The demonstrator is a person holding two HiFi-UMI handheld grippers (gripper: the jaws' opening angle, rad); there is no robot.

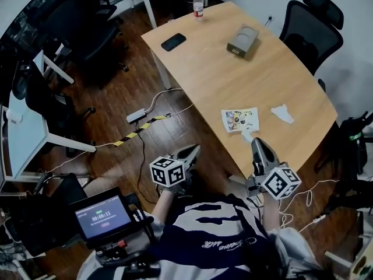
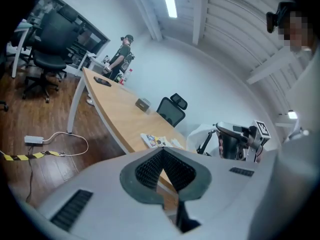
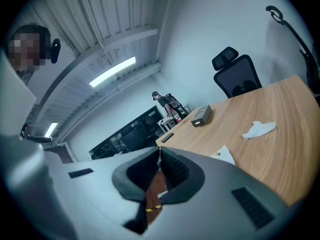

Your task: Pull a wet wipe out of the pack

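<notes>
The wet wipe pack [image 1: 240, 120], flat with a colourful print, lies near the wooden table's [image 1: 210, 74] near edge. It also shows in the left gripper view [image 2: 155, 140] and the right gripper view [image 3: 223, 155]. A crumpled white wipe [image 1: 282, 114] [image 3: 258, 129] lies to its right. A small white bit [image 1: 247, 136] sits just in front of the pack. My right gripper [image 1: 256, 142] [image 3: 159, 149] is shut and empty, its tip close behind that white bit. My left gripper [image 1: 195, 149] [image 2: 161, 150] hangs off the table's edge over the floor, shut on nothing.
A grey box [image 1: 242, 41], a black phone [image 1: 173, 41] and a bottle [image 1: 198, 3] stand at the table's far end. Office chairs [image 1: 312, 25] flank the table. Cables and a power strip [image 1: 136, 116] lie on the wood floor. A person [image 2: 122, 56] stands far off.
</notes>
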